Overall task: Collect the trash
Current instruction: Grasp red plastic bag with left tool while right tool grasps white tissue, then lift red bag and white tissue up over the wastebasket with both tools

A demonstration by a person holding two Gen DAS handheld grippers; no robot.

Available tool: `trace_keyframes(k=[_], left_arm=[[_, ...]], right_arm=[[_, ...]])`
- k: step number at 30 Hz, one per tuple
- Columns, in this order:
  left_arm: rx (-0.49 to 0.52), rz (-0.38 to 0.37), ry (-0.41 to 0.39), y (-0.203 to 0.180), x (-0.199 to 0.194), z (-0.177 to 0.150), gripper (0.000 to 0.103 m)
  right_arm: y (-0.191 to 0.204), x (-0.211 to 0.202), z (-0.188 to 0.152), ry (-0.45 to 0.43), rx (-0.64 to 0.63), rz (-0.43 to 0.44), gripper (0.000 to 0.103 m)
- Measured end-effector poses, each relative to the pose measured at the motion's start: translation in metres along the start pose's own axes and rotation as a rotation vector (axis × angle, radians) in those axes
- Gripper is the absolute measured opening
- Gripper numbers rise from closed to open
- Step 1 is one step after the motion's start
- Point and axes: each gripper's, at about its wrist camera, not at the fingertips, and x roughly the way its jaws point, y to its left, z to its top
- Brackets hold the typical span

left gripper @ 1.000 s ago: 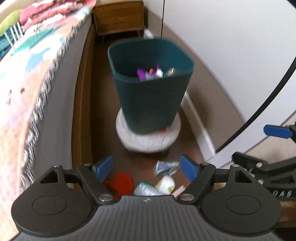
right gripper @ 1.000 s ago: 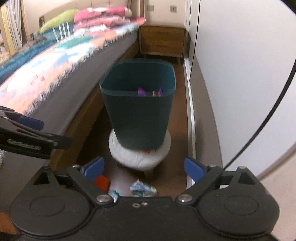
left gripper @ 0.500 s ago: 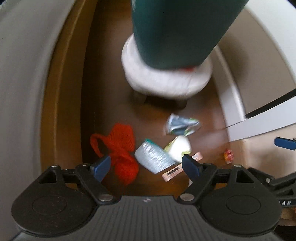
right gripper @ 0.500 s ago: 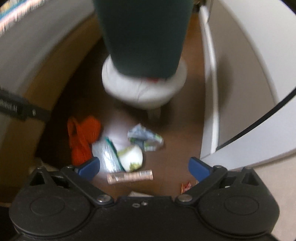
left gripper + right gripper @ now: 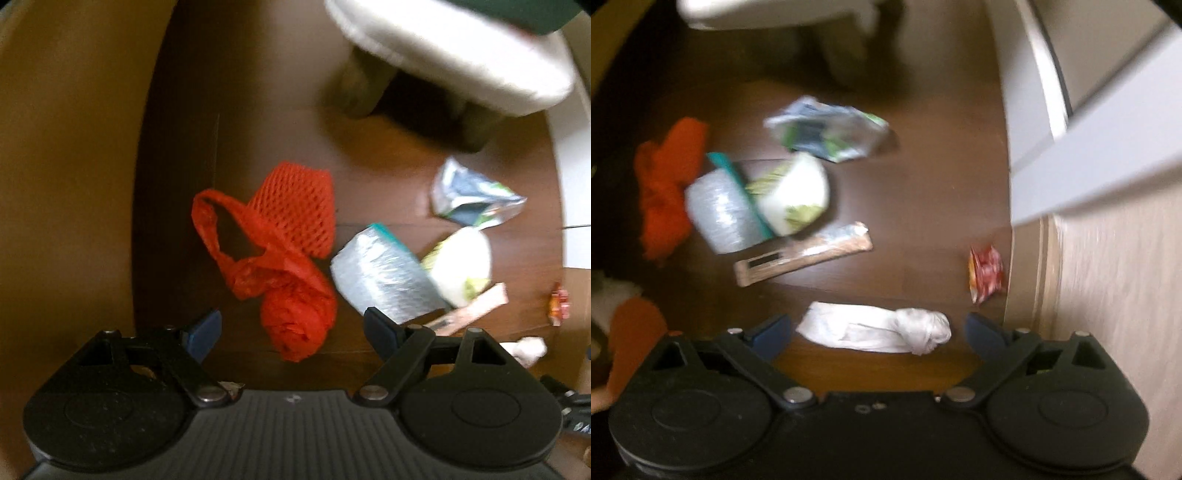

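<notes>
Trash lies on the dark wood floor. In the left wrist view my open left gripper [image 5: 291, 326] hovers over a crumpled red plastic bag [image 5: 295, 314] and a red foam net [image 5: 295, 206]. A silver packet [image 5: 384, 280], a white-green wrapper [image 5: 461, 266] and a crumpled foil bag [image 5: 476, 199] lie to its right. In the right wrist view my open right gripper [image 5: 879, 332] hovers over a crumpled white tissue [image 5: 879, 328]. A brown bar wrapper [image 5: 805, 254] and a small red wrapper [image 5: 984, 273] lie beyond it.
A white round stool [image 5: 443, 51] stands at the top, with the green bin's base [image 5: 524, 14] on it. The wooden bed frame [image 5: 66, 166] runs along the left. A white door edge and wall [image 5: 1089, 166] are on the right.
Both grippers have tilted down and lowered toward the floor. The bin has left view and the trash now looks larger and closer. Both stay open.
</notes>
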Motion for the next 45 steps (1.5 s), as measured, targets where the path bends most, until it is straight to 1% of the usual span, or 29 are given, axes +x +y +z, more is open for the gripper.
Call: trace_keyframes(k=[3, 8, 10, 12, 17, 18, 19, 20, 21, 22, 23, 25, 28, 31, 33, 37, 39, 41, 45], left_arm=[[-0.008, 0.005, 0.041, 0.001, 0.028, -0.003, 0.084], [-0.010, 0.015, 0.107, 0.001, 0.070, -0.012, 0.084], [-0.015, 0.023, 0.127, 0.000, 0.084, -0.013, 0.084], [-0.012, 0.027, 0.136, -0.001, 0.096, -0.015, 0.084], [-0.038, 0.011, 0.152, -0.003, 0.118, -0.013, 0.084], [-0.040, 0.007, 0.153, -0.004, 0.121, -0.013, 0.083], [-0.040, 0.006, 0.152, -0.005, 0.124, -0.012, 0.081], [-0.040, 0.002, 0.150, -0.005, 0.127, -0.012, 0.076], [-0.039, 0.003, 0.150, -0.006, 0.129, -0.012, 0.071], [-0.037, 0.010, 0.149, -0.007, 0.131, -0.011, 0.071], [-0.033, 0.014, 0.145, -0.008, 0.131, -0.010, 0.070], [-0.019, 0.020, 0.135, -0.010, 0.131, -0.010, 0.065], [-0.013, 0.030, 0.122, -0.014, 0.125, -0.010, 0.061], [-0.012, 0.044, 0.113, -0.016, 0.118, -0.011, 0.060], [-0.012, 0.034, 0.115, -0.018, 0.109, -0.010, 0.060], [0.014, 0.041, 0.109, -0.023, 0.082, -0.012, 0.060], [0.036, 0.043, 0.090, -0.029, 0.060, -0.010, 0.060], [0.064, 0.040, 0.050, -0.035, 0.030, -0.008, 0.060], [0.071, -0.011, -0.030, -0.043, -0.035, -0.010, 0.060]], right_arm=[[-0.012, 0.023, -0.001, 0.031, 0.054, 0.012, 0.097], [-0.018, 0.058, -0.001, 0.070, 0.033, -0.018, 0.094], [-0.021, 0.071, -0.002, 0.098, 0.030, -0.029, 0.088], [-0.024, 0.079, -0.003, 0.108, 0.033, -0.032, 0.085], [-0.022, 0.093, -0.005, 0.128, 0.017, -0.025, 0.074], [-0.021, 0.094, -0.006, 0.128, 0.011, -0.027, 0.068], [-0.021, 0.095, -0.006, 0.126, 0.010, -0.029, 0.062], [-0.021, 0.095, -0.006, 0.124, 0.011, -0.028, 0.058], [-0.021, 0.096, -0.006, 0.125, 0.011, -0.031, 0.051], [-0.021, 0.096, -0.007, 0.123, 0.010, -0.039, 0.045], [-0.021, 0.097, -0.007, 0.124, 0.008, -0.043, 0.042], [-0.018, 0.097, -0.007, 0.137, -0.009, -0.046, 0.033], [-0.013, 0.095, -0.007, 0.133, -0.036, -0.057, 0.026], [-0.005, 0.091, -0.006, 0.134, -0.051, -0.049, 0.025], [-0.003, 0.079, -0.003, 0.128, -0.050, -0.045, 0.025], [0.001, 0.048, 0.001, 0.104, -0.031, -0.036, 0.025], [0.003, 0.026, 0.007, 0.073, -0.021, -0.033, 0.025], [0.008, -0.001, 0.015, 0.032, -0.020, -0.031, 0.025], [0.012, -0.058, 0.032, -0.066, -0.020, -0.020, 0.025]])
